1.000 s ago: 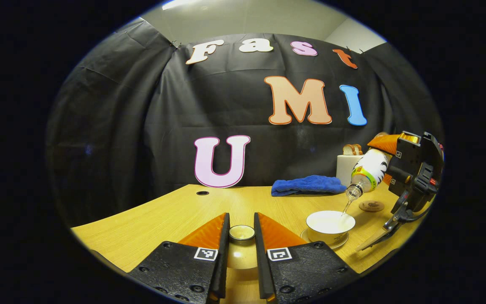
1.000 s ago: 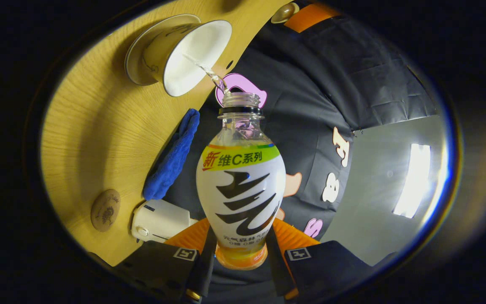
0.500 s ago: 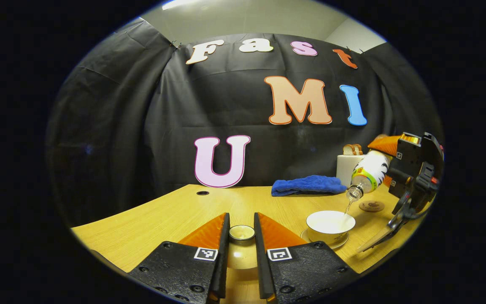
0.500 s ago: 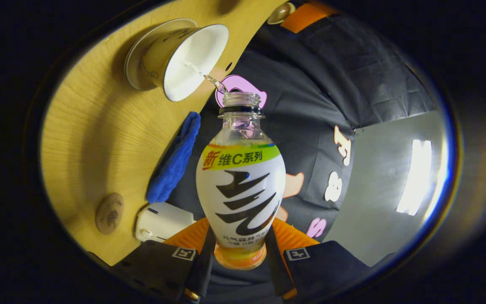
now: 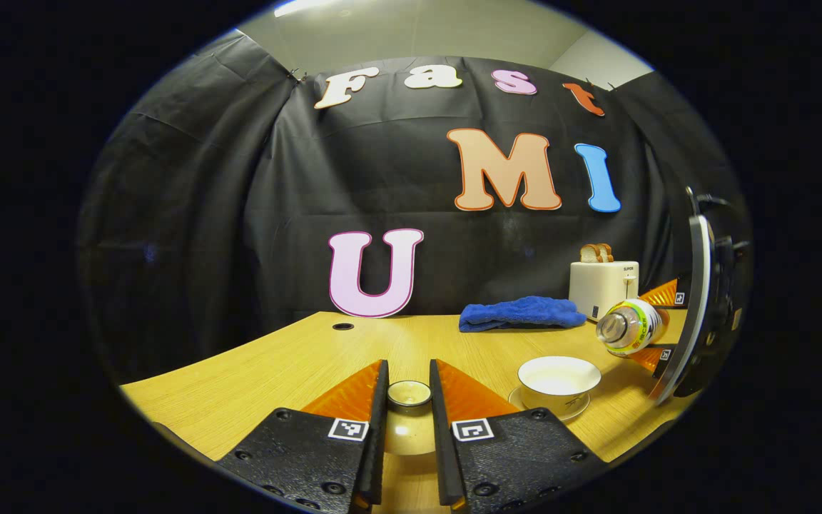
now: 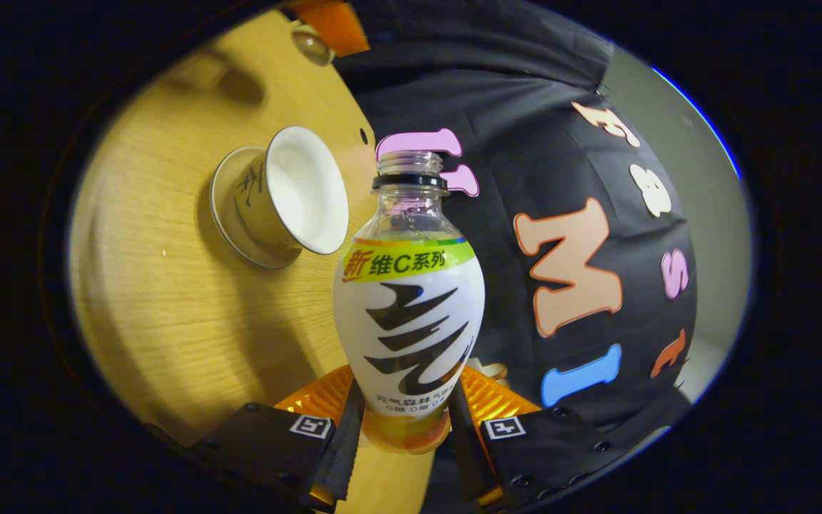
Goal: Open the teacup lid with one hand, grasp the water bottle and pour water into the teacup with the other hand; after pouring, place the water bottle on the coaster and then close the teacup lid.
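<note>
While the right gripper (image 6: 402, 428) clamps the base of the water bottle (image 6: 408, 314), the open neck points away from the teacup (image 6: 290, 194), which sits at ten o'clock of it on the counter (image 6: 168, 300); no stream is visible, so pouring appears finished. The left gripper (image 5: 408, 421) holds the lid (image 5: 409, 394) by its knob, narrow, low over the counter, presumably to keep the cup uncovered. In the left gripper view the teacup lies at three o'clock of the lid.

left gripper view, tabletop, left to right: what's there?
teacup lid in the left tool → blue cloth → teacup → water bottle in the right tool.
</note>
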Motion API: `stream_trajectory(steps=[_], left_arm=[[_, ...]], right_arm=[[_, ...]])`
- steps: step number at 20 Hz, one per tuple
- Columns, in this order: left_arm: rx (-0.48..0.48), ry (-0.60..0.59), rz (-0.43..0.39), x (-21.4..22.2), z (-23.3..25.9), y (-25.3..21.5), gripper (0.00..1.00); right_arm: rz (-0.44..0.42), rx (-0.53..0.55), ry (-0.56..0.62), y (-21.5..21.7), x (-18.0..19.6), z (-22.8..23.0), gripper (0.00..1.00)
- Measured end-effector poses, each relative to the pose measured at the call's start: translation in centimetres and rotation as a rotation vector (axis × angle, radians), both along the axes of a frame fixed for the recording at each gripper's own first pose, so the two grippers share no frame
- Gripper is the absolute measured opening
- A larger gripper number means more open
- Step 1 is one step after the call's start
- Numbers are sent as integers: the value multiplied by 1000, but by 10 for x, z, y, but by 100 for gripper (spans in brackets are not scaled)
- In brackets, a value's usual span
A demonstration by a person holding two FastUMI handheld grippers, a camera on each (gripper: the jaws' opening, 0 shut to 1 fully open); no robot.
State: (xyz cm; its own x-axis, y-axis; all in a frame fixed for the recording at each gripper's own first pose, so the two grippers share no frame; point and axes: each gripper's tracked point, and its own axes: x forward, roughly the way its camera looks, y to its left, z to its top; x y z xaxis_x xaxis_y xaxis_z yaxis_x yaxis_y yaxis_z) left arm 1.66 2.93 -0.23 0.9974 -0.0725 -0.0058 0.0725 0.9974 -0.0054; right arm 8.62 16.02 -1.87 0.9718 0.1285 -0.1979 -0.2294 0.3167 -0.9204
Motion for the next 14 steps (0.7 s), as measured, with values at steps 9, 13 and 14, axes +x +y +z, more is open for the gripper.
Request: stream_trajectory(steps=[9, 13, 14], left_arm=[[1, 0, 4, 0, 0, 1, 28], [1, 0, 4, 0, 0, 1, 28], [0, -1, 4, 0, 0, 1, 28]], right_arm=[[-104, 739, 216, -36, 5, 27, 60], [-127, 890, 242, -64, 22, 21, 65], [-142, 935, 248, -72, 28, 20, 63]])
